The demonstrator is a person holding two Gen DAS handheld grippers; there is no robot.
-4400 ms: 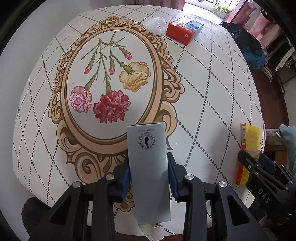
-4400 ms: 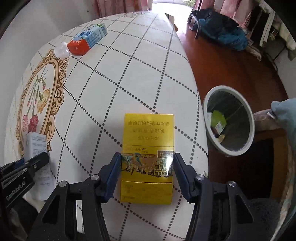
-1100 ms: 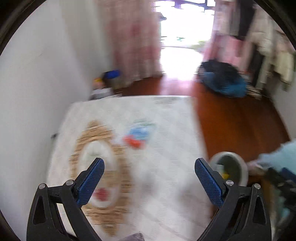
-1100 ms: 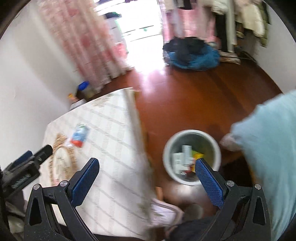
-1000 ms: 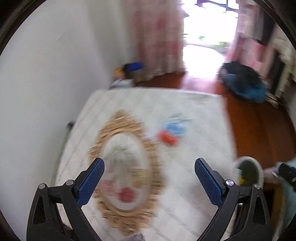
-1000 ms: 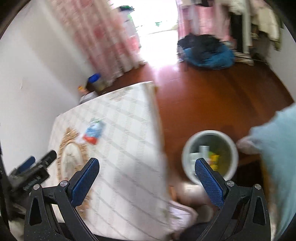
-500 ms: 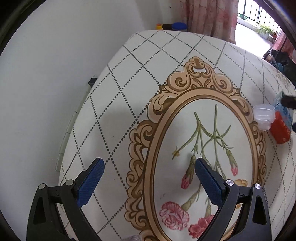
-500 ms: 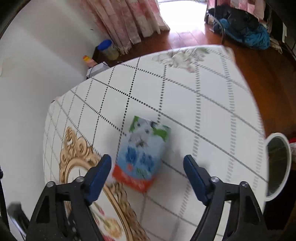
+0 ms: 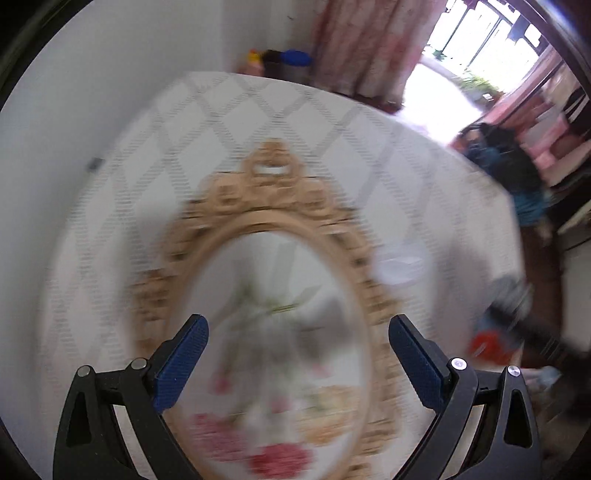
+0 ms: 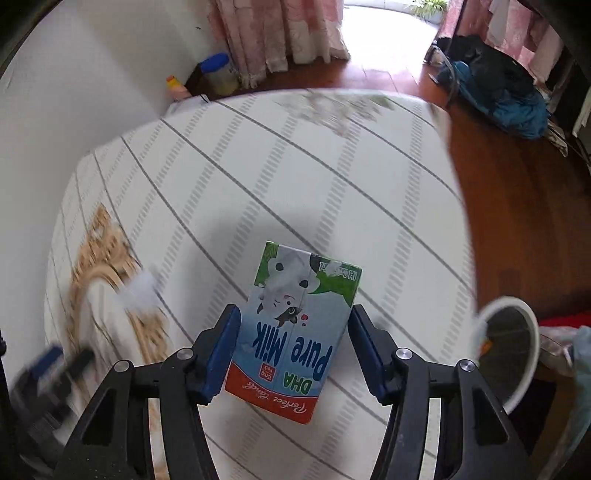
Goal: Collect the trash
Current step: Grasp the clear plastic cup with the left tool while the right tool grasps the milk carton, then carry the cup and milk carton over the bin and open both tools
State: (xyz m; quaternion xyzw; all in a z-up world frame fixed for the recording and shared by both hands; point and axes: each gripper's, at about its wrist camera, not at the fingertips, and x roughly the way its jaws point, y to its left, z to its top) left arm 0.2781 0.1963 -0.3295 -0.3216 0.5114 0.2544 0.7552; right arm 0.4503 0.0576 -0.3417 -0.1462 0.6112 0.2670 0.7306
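Note:
My right gripper [image 10: 293, 345] is shut on a blue, white and red "Pure Milk" carton [image 10: 293, 328] above the white diamond-pattern tablecloth [image 10: 295, 166]. A small clear plastic cup [image 10: 138, 290] sits blurred to its left by the gold frame print. My left gripper [image 9: 297, 356] is open and empty over the flower oval print [image 9: 273, 332]. In the blurred left wrist view the cup [image 9: 397, 264] lies ahead to the right, and the carton [image 9: 493, 341] shows at the right in the other gripper. The white round trash bin [image 10: 509, 347] stands on the floor off the table's right edge.
The table's right edge drops to a brown wooden floor [image 10: 517, 155]. A blue heap of clothes [image 10: 506, 99] lies on the floor at the back right. Pink curtains [image 10: 280, 29] and jars [image 10: 218, 74] stand behind the table's far edge, by a white wall.
My right gripper has closed on the milk carton, which now sits between its pads. My left gripper has swung over the table, its view is now blurred, and it stays open.

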